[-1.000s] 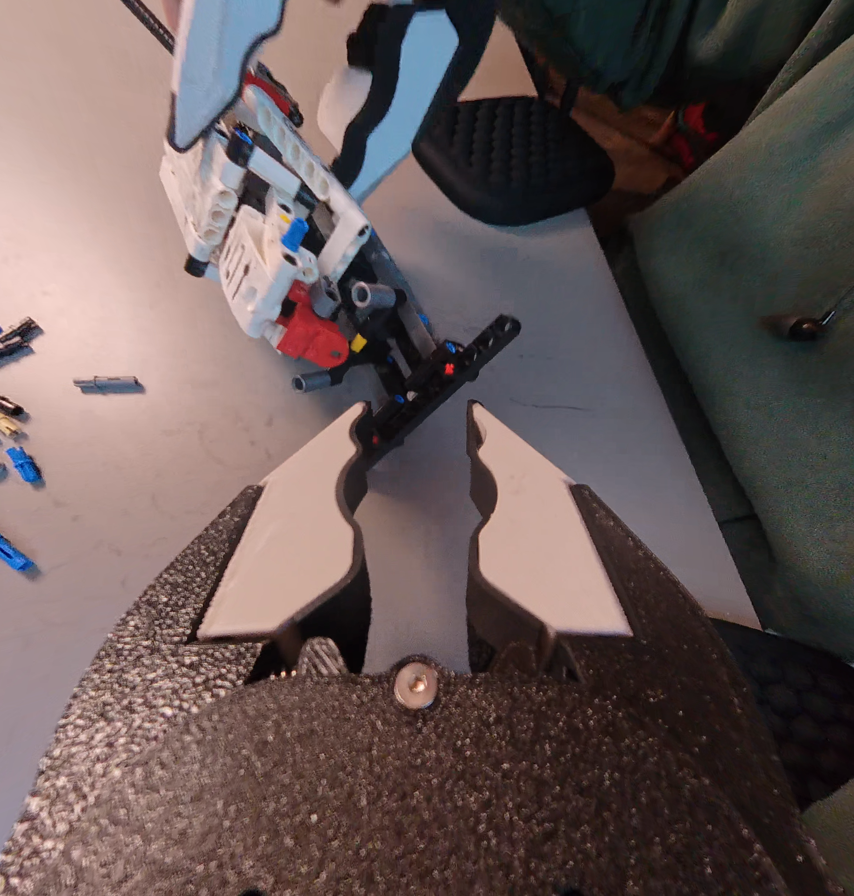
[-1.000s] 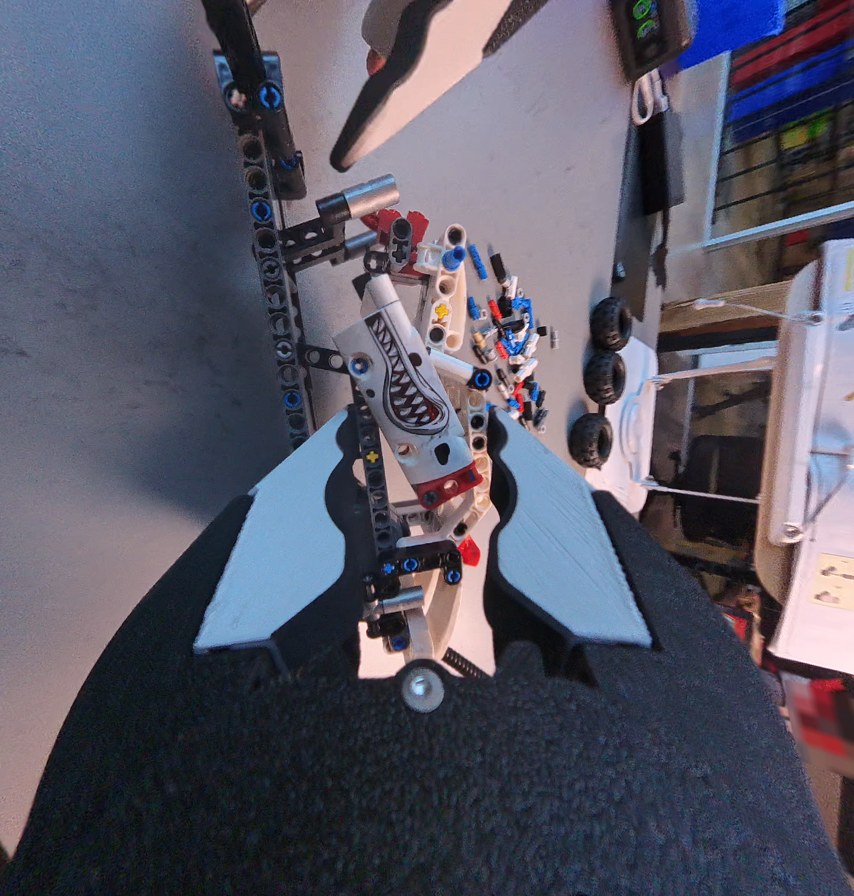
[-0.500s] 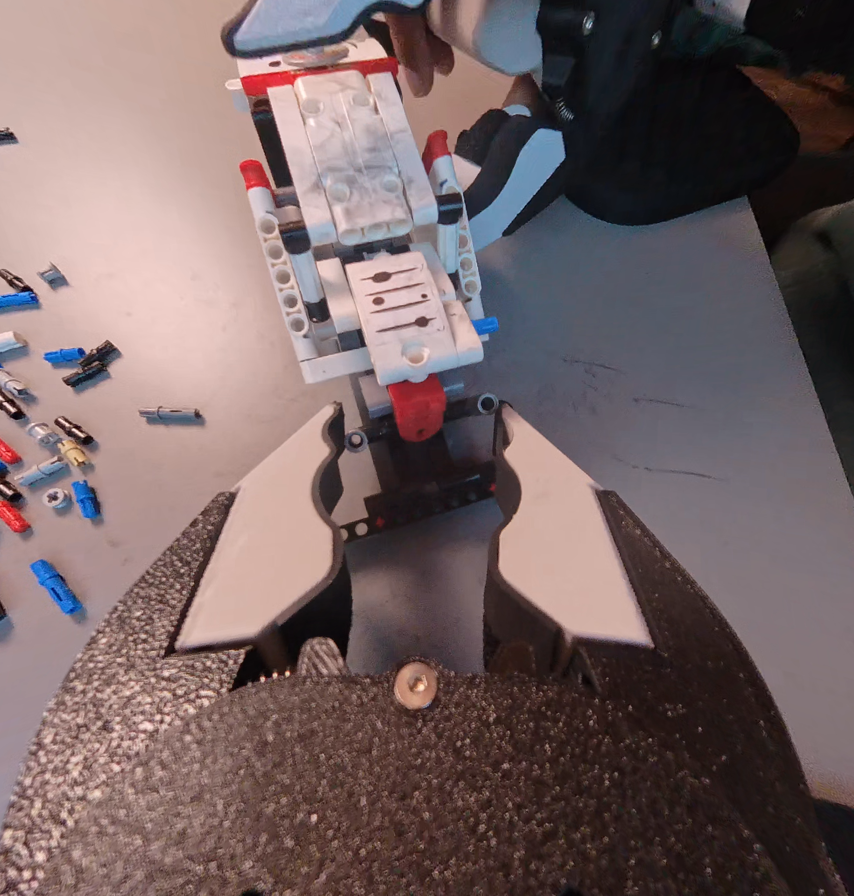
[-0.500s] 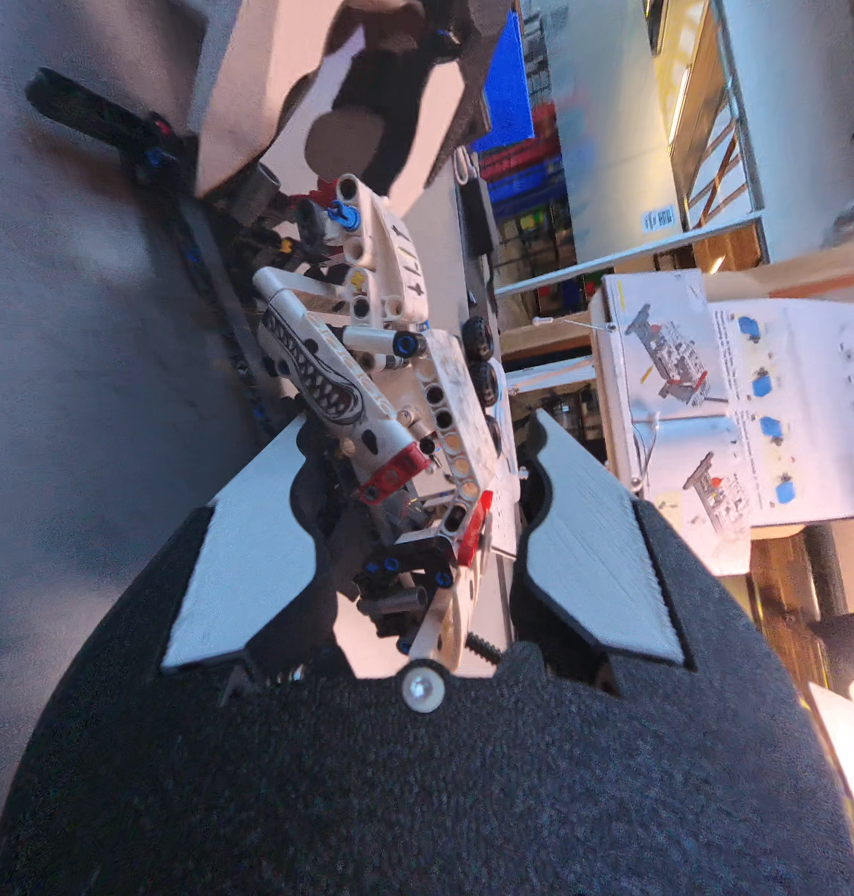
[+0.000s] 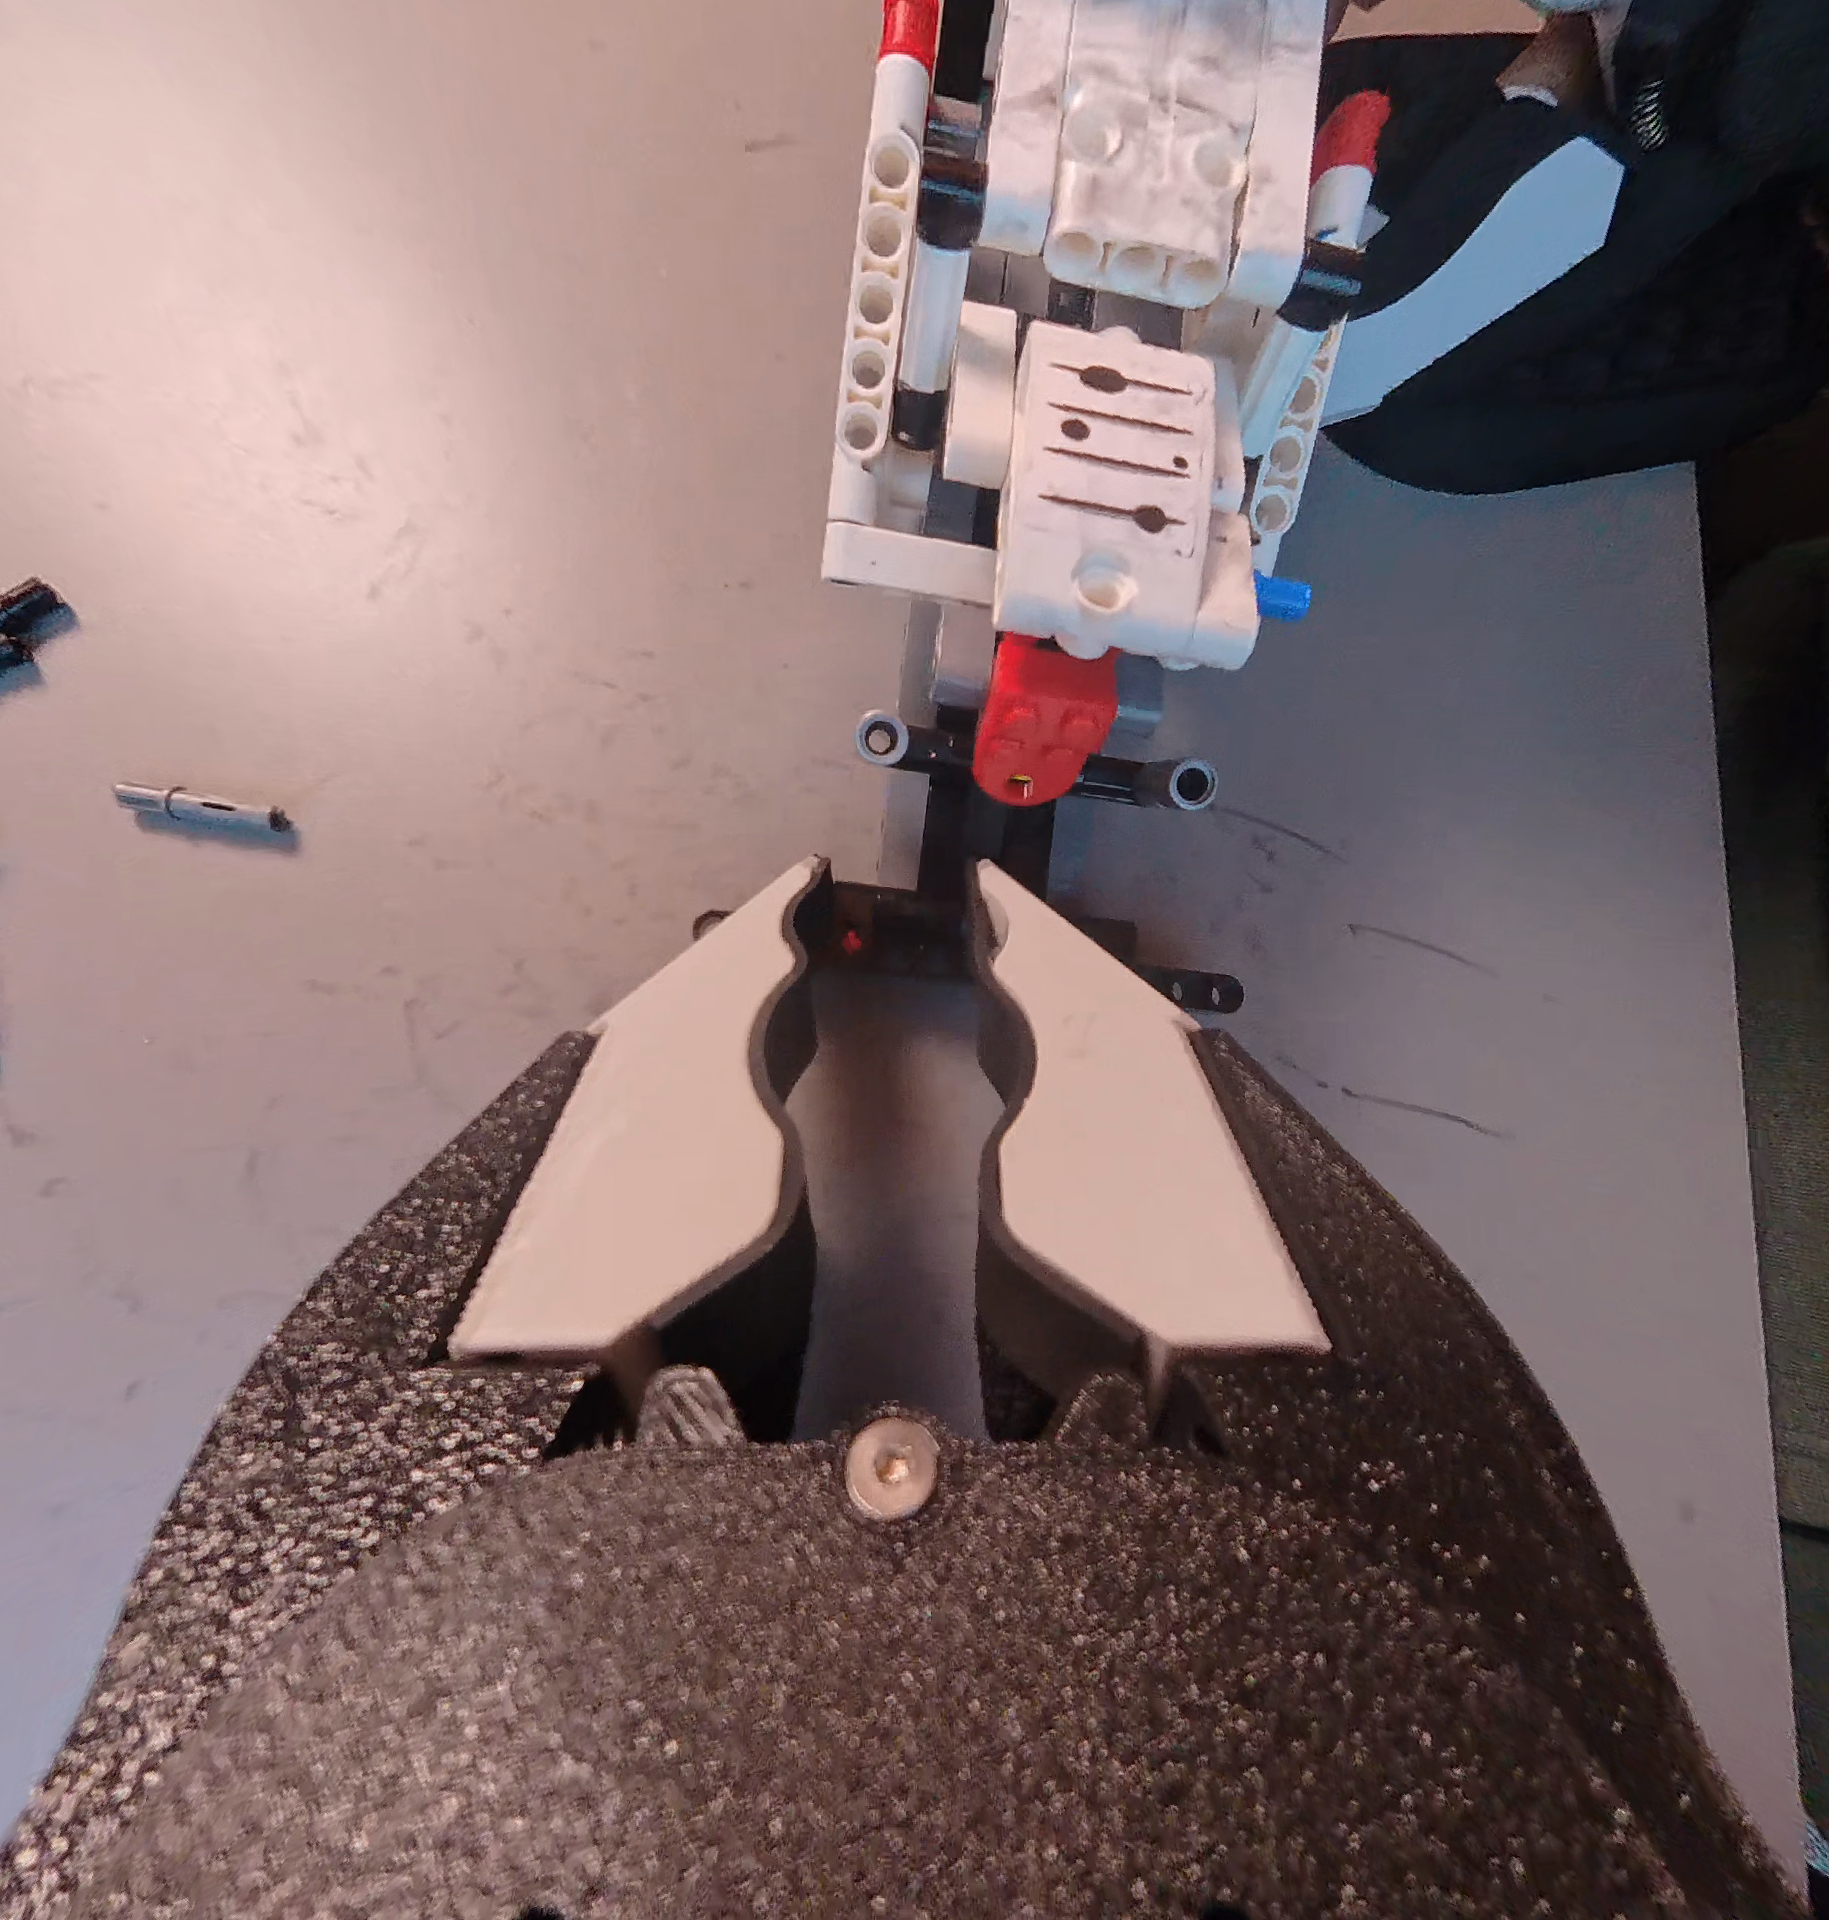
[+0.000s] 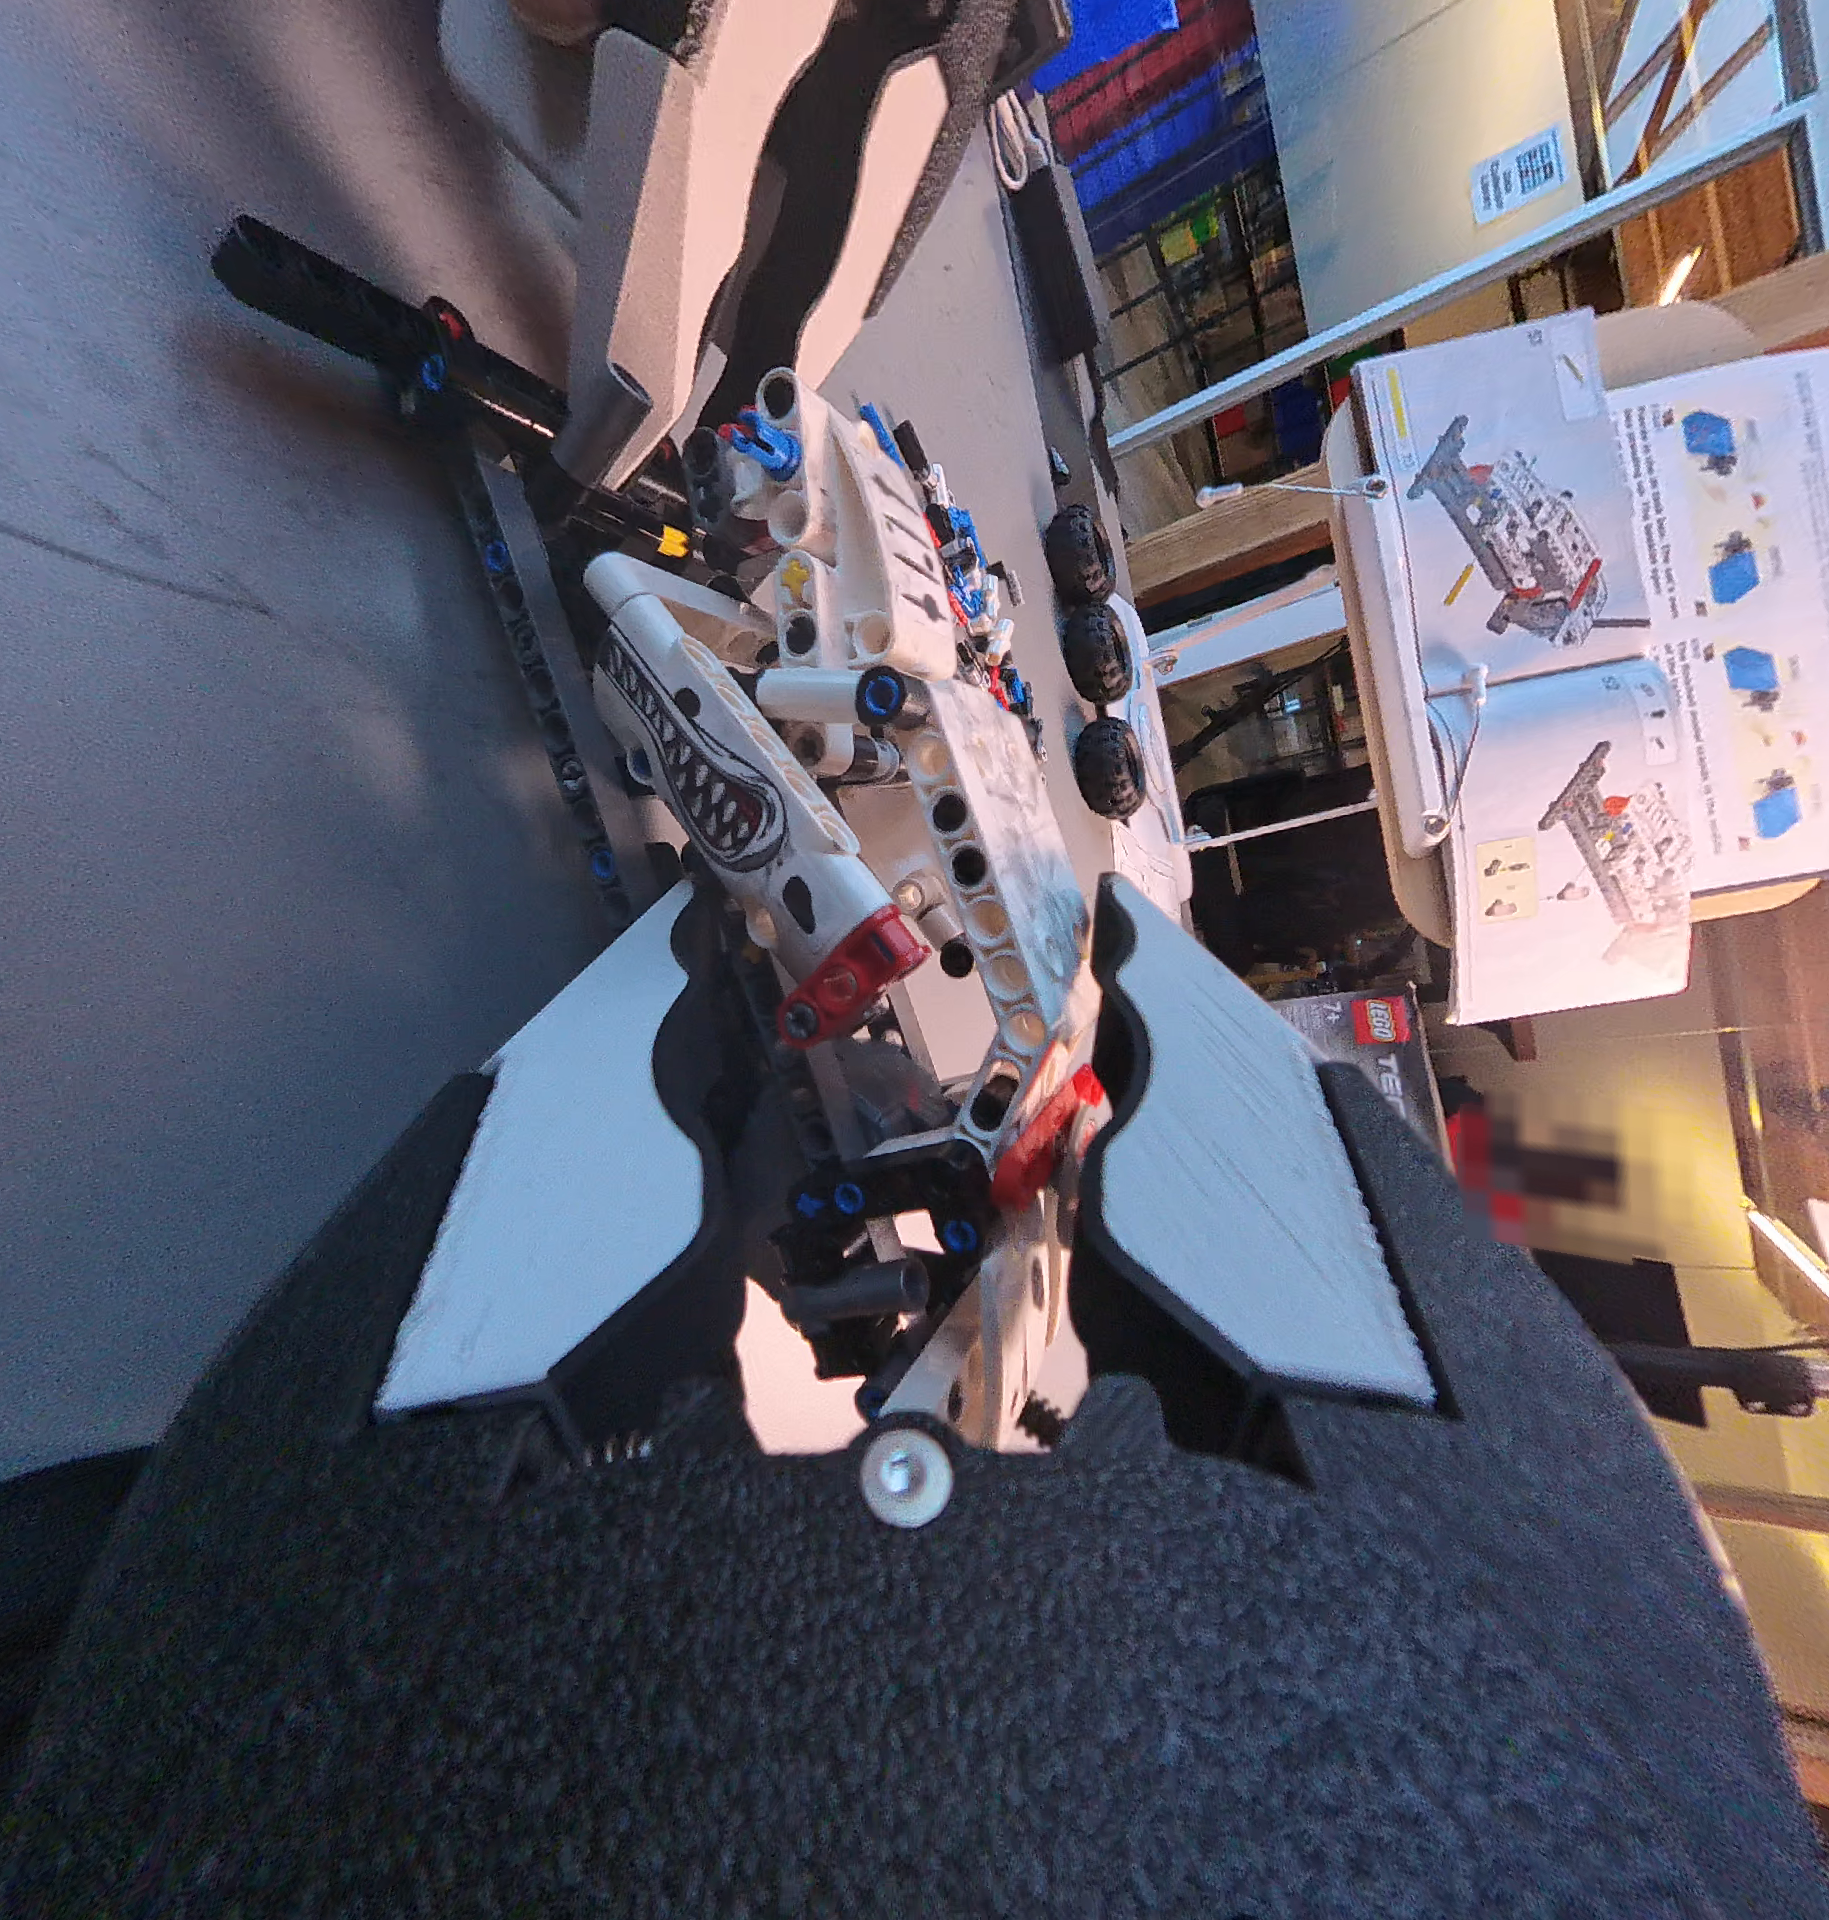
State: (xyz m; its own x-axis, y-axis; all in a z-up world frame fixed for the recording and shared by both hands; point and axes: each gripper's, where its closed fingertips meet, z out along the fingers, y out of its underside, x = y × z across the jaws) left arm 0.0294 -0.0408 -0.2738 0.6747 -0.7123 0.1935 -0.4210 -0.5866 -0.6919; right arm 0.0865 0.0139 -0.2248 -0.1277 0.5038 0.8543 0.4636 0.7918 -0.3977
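A white, black and red brick-built vehicle model [image 5: 1086, 416] lies on the grey table [image 5: 422, 364]. It has a shark-mouth side panel [image 6: 712, 769]. My left gripper [image 5: 897, 883] is at the model's front end, its jaws narrowed onto the black cross beam [image 5: 1190, 987] there. The right wrist view shows the left gripper's fingers [image 6: 619, 343] on that same black beam [image 6: 370, 322]. My right gripper [image 6: 894, 904] is shut on the model's rear end [image 6: 993, 935] and holds it tilted. The right gripper's body shows in the left wrist view behind the model [image 5: 1512, 239].
A grey pin [image 5: 203, 810] and black pins [image 5: 6, 623] lie loose at the table's left. The table edge and green upholstery [image 5: 1803, 935] are at the right. Three black tyres [image 6: 1097, 655], small parts [image 6: 972, 561], an open instruction booklet [image 6: 1616, 675] and a box [image 6: 1377, 1039] are beyond the model.
The model has turned to point straight at my left gripper. The left gripper's jaws opened wider, moved onto the black front beam, then narrowed on it. The right gripper tilted with the model.
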